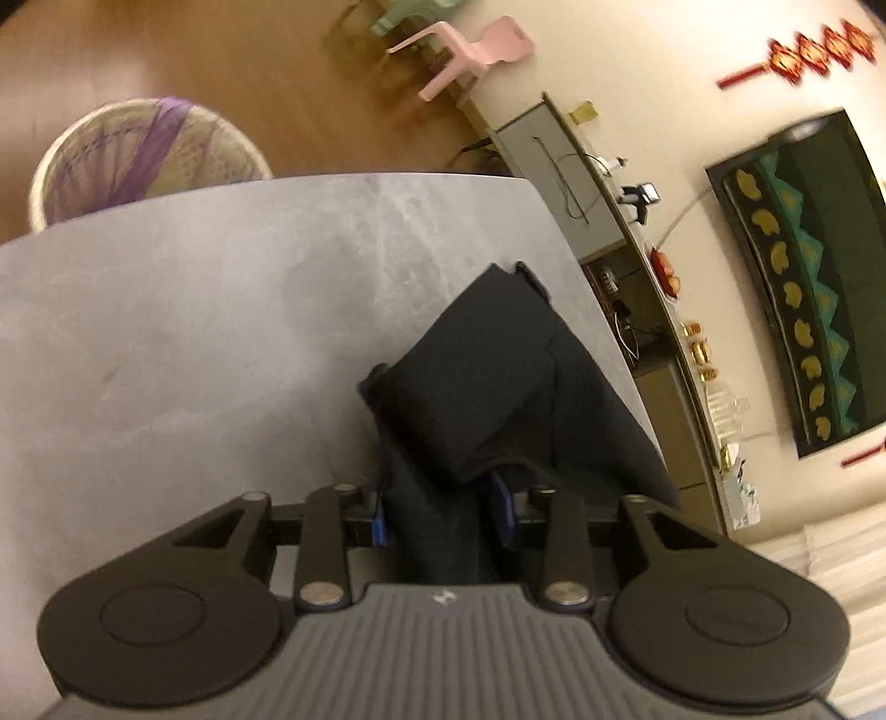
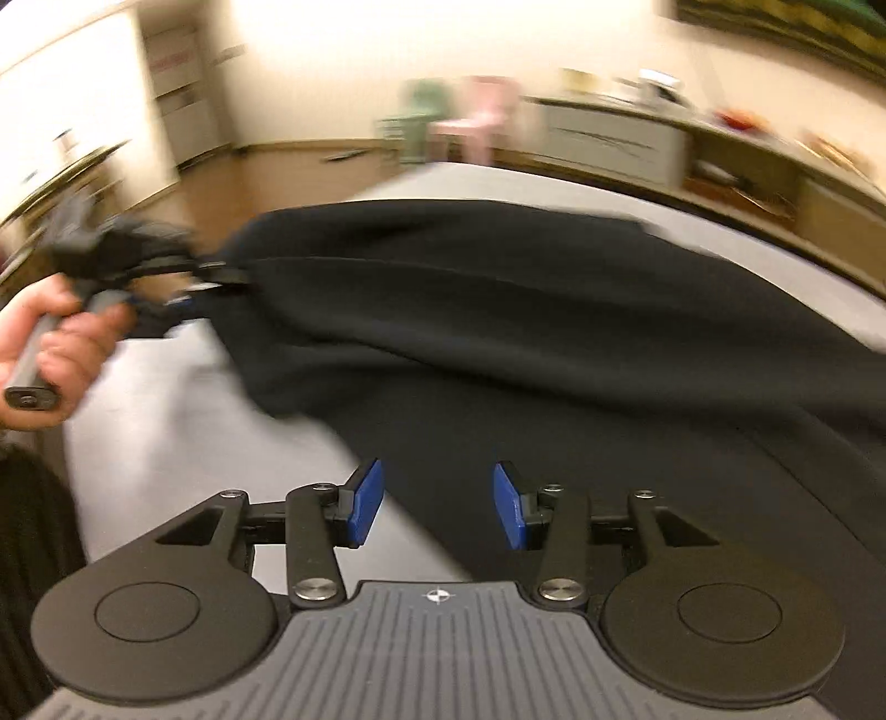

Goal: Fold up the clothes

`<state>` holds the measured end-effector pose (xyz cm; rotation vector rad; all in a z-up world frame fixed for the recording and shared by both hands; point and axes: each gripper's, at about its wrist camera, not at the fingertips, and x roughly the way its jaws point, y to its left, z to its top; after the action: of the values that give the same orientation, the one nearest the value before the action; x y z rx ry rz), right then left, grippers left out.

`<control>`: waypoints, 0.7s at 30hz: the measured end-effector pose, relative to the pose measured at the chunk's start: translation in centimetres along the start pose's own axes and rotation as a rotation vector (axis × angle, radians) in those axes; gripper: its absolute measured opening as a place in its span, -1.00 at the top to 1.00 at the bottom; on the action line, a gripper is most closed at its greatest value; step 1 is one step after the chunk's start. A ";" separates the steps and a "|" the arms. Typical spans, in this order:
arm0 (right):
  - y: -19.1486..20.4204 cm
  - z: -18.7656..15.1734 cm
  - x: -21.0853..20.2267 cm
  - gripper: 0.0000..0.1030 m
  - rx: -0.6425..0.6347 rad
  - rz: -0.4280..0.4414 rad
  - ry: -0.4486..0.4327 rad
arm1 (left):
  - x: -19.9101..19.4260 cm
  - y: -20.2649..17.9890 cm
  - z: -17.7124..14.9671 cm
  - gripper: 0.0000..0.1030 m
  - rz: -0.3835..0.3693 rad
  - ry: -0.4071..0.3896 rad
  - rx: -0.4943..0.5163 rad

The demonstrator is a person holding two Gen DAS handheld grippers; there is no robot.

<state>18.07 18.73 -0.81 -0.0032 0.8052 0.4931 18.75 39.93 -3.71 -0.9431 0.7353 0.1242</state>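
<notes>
1. In our left wrist view, the left gripper (image 1: 443, 509) has its 2 blue pads pinching a bunched edge of the black garment (image 1: 498, 387), which fills the gap between them.
2. From that pinch the cloth rises toward 12 o'clock and 1 o'clock, in a loose, doubled-over fold above the grey table (image 1: 194, 310).
3. We see a woven basket (image 1: 138, 160) with purple strands at 10 o'clock, beyond the table's far edge, and a pink chair (image 1: 470, 50) at 12 o'clock on the wood floor.
4. In our right wrist view, the right gripper (image 2: 437, 504) has its fingers spread apart; the 2 blue pads (image 2: 365, 501) hold nothing, and the garment (image 2: 554, 332) shows in the gap behind them.
5. The garment stretches across the table (image 2: 194, 443) from 9 o'clock to 3 o'clock, partly lifted at its left end.
6. At 9 o'clock we see a hand (image 2: 55, 349) gripping the left gripper's handle; that gripper (image 2: 210, 277) meets the cloth's corner, though blur hides its pads there.
7. The background of this view is heavily blurred.
</notes>
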 end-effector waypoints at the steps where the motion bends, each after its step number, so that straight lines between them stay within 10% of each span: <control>1: -2.9 -1.0 -1.9 0.02 0.070 -0.037 -0.009 | -0.8 -0.5 0.3 0.84 -0.006 -0.052 0.041; 3: -9.0 -3.6 -5.8 -0.03 0.219 -0.133 -0.038 | -3.7 -0.7 0.1 0.84 -0.006 -0.183 0.090; 6: -17.9 -8.6 -12.7 -0.19 0.451 -0.361 -0.104 | -3.2 0.7 0.8 0.82 0.027 -0.146 0.035; 11: -27.2 -17.6 -21.1 -0.51 0.811 -0.639 -0.188 | -2.1 1.5 1.0 -0.01 0.052 -0.081 -0.011; 13: -28.1 -18.3 -20.9 -0.51 0.832 -0.623 -0.184 | -1.4 1.1 0.7 0.04 0.070 -0.061 0.007; 16: -28.6 -17.9 -19.2 -0.46 0.757 -0.584 -0.121 | -0.6 0.3 0.3 0.75 0.132 -0.056 0.058; 21: -28.6 -16.5 -17.6 -0.39 0.560 -0.634 0.006 | -1.7 2.3 0.5 0.67 0.255 -0.108 -0.052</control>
<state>8.50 -17.11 -5.35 0.2505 0.8741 -0.3390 16.75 42.05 -4.05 -0.8819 0.7523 0.4174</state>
